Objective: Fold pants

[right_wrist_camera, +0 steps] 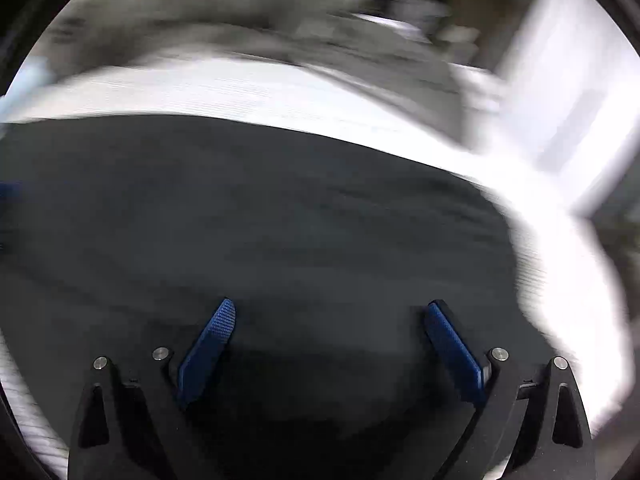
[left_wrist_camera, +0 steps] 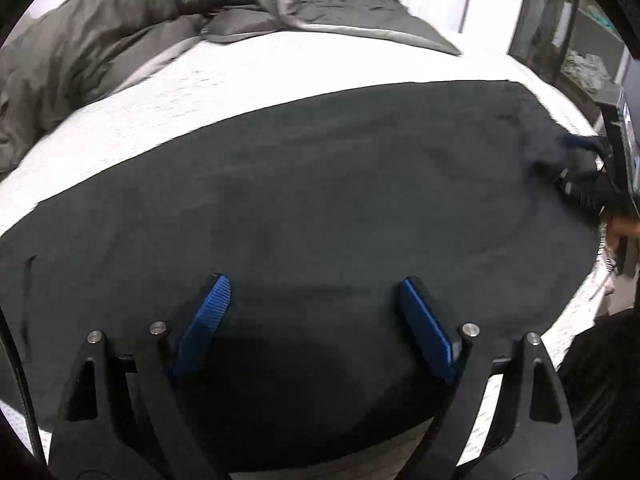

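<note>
Dark pants [left_wrist_camera: 320,184] lie spread flat across a white bed, long side running left to right. My left gripper [left_wrist_camera: 314,284] is open, its blue pads just above the near part of the cloth, holding nothing. My right gripper shows at the far right of the left wrist view [left_wrist_camera: 580,164], over the pants' right end. In the blurred right wrist view the pants [right_wrist_camera: 256,224] fill the lower half, and the right gripper [right_wrist_camera: 332,308] is open and empty over them.
The white mattress [left_wrist_camera: 208,80] carries a bunched grey-green duvet [left_wrist_camera: 120,20] along the far side. A glass-fronted cabinet [left_wrist_camera: 568,40] stands at the right beyond the bed. The bed's near edge [left_wrist_camera: 520,392] shows at lower right.
</note>
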{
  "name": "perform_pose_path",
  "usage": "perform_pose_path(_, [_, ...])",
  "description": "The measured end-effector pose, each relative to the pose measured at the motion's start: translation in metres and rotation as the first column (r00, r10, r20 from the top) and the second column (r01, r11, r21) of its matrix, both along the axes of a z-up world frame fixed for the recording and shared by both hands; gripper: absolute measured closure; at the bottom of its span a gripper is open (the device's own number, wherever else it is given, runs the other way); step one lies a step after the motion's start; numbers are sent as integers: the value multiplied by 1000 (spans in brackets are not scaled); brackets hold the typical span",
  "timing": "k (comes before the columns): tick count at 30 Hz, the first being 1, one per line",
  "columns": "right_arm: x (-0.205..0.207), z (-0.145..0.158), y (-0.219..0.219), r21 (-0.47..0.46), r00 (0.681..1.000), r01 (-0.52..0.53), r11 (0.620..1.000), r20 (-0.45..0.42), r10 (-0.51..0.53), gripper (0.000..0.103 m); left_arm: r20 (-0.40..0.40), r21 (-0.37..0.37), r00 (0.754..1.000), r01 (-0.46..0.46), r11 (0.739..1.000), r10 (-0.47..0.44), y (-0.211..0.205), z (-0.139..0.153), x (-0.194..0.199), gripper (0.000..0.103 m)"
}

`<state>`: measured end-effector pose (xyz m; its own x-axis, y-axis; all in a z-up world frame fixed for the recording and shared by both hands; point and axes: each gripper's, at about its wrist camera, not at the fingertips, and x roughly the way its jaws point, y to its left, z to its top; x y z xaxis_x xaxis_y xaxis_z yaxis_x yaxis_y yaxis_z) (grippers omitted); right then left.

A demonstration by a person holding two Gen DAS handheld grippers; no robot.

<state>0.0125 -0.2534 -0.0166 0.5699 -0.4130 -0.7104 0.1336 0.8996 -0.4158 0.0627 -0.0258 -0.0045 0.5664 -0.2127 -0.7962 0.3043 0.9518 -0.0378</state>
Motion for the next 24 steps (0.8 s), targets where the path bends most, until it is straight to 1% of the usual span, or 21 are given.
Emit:
perform_pose_path(1, [-1,0,-21,-6,998,63,998,10,-63,7,1,20,1000,-25,999,25,11,-1,0,17])
perform_pose_path(2, [-4,2,-46,11,992,126,992,27,-126,7,3,33,999,-47,998,47,20,-1,-1,16])
perform_pose_path(3, [-7,6,-70,16,981,189,982,46,-190,6,2,38,998,-70,997,70,30,-1,-3,16])
perform_pose_path(4, [-8,8,-81,13,975,216,976,52,-217,6,-2,37,995,-96,995,96,41,-2,-3,16])
perform_pose_path(5, [-9,11,-91,33,970,233,972,62,-235,6,-5,34,993,-116,993,117,49,-1,-3,16])
perform_pose_path(6, [-12,17,-96,72,968,236,969,70,-241,6,-5,38,990,-137,990,137,56,1,-4,16])
perform_pose_path(8, [-17,31,-93,68,963,245,967,103,-251,7,3,45,986,-169,985,169,64,8,-8,20])
perform_pose_path(9, [-20,42,-78,62,969,201,978,136,-207,7,8,36,985,-173,984,173,67,12,-10,20])
perform_pose_path(10, [-17,47,-74,73,973,155,985,158,-165,7,17,9,989,-149,989,149,65,17,-10,20])
perform_pose_path(12, [-7,55,-45,135,983,37,990,173,-60,7,23,-14,993,-119,993,119,57,24,-6,20])
perform_pose_path(13, [-6,56,-32,175,986,-19,984,165,-11,7,24,-4,995,-98,995,99,46,27,1,20])
perform_pose_path(14, [-2,53,-13,227,988,-79,971,145,46,7,26,16,996,-83,996,82,36,28,9,20])
perform_pose_path(15, [11,47,0,270,987,-130,954,124,99,7,33,43,997,-68,997,67,26,28,18,20])
perform_pose_path(17, [30,36,31,313,979,-204,928,77,189,7,35,97,999,-14,995,11,3,28,36,20])
perform_pose_path(18, [40,27,52,317,967,-250,915,38,251,7,26,122,1000,14,992,-18,-4,25,42,20])
perform_pose_path(19, [46,18,71,304,957,-277,912,-3,292,7,8,152,999,34,988,-35,-12,22,47,20])
perform_pose_path(20, [54,2,88,247,937,-309,919,-90,339,7,-16,182,999,42,982,-40,-14,16,53,20])
perform_pose_path(21, [49,-6,92,200,928,-327,924,-118,354,7,-23,186,999,38,982,-34,-14,13,56,20])
perform_pose_path(22, [50,-8,88,192,924,-339,921,-118,365,7,-23,175,999,33,984,-29,-8,11,56,20])
perform_pose_path(23, [52,-5,75,213,931,-319,924,-112,347,7,-20,162,1000,27,986,-24,-1,9,56,20])
perform_pose_path(24, [51,-2,61,198,945,-284,938,-107,308,7,-19,158,1000,12,987,-9,9,6,56,20])
